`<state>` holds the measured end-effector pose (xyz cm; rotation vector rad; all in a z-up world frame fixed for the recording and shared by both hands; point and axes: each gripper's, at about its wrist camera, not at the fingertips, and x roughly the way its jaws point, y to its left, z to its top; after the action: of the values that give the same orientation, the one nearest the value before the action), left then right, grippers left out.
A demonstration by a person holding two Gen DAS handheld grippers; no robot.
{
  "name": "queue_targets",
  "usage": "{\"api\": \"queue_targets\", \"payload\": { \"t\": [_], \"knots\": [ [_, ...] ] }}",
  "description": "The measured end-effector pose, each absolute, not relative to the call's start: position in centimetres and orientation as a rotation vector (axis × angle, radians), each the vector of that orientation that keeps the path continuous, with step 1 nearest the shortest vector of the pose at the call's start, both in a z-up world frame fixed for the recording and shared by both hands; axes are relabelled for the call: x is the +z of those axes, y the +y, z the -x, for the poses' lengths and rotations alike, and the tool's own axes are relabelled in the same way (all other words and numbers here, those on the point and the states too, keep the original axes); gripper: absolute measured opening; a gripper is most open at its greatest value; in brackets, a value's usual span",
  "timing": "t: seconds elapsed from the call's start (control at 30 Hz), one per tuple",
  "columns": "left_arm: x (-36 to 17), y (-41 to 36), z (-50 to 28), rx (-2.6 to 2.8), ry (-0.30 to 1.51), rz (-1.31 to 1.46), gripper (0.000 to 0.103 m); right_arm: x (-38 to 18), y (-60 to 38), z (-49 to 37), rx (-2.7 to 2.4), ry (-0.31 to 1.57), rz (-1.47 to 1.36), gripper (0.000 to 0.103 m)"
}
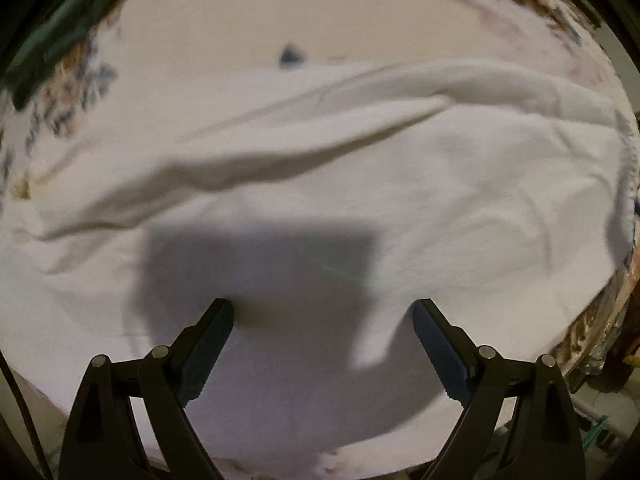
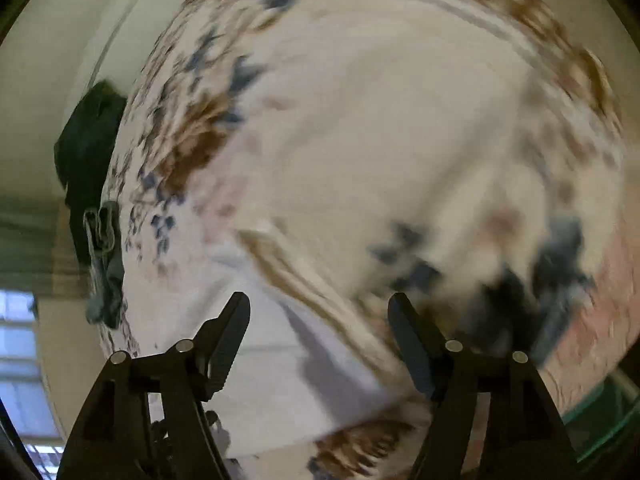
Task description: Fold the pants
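Pants: white pants [image 1: 360, 184] lie spread on the patterned cloth [image 1: 64, 92] that covers the worktop, directly ahead of and beneath the left jaws; a long raised fold runs across them beyond the jaw tips.
Left gripper [image 1: 322, 308]: jaws spread wide, nothing between them, hovering low over the fabric; whether the tips touch it cannot be told.
Right gripper [image 2: 318, 300]: jaws spread, empty; a white edge [image 2: 280, 360] of the pants shows between and below them, much blurred.
Dark garment [image 2: 86, 148]: far left of the right jaws, at the worktop's edge, well apart.
Risk, pinch depth: closing on mid-panel cloth probably gathers one layer only, so the fold would drag crooked.
Risk, underlay: low jaws may catch the patterned cloth along with the pants.
Risk, ridge: the raised fold likely gets trapped as a crease.
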<state>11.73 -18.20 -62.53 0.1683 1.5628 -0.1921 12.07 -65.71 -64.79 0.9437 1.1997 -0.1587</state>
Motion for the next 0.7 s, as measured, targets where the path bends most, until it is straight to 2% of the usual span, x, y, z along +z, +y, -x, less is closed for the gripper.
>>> {"api": "queue_targets", "payload": {
  "t": [0.1, 0.3, 0.43, 0.5, 0.7],
  "knots": [
    [-62.9, -18.2, -11.8, -0.2, 1.565, -0.144, 0.103, -69.0, -65.6, -9.8, -0.142, 1.245, -1.074, 0.074],
    [-63.6, -18.1, -12.2, -0.193, 1.588, -0.15, 0.103, -70.4, -63.9, -7.8, 0.04, 1.08, -1.29, 0.075],
    [-63.8, -18.1, -12.7, -0.195, 1.6, -0.151, 0.103, -71.4, -59.8, -8.2, 0.121, 1.174, -1.229, 0.075],
    [-63.9, -18.0, -13.3, -0.195, 1.601, -0.149, 0.103, -72.4, -58.1, -8.0, 0.154, 1.162, -1.289, 0.075],
    [-64.1, -17.3, -15.2, -0.198, 1.604, -0.158, 0.103, -73.1, -55.6, -6.5, 0.129, 0.97, -1.473, 0.075]
  ]
}}
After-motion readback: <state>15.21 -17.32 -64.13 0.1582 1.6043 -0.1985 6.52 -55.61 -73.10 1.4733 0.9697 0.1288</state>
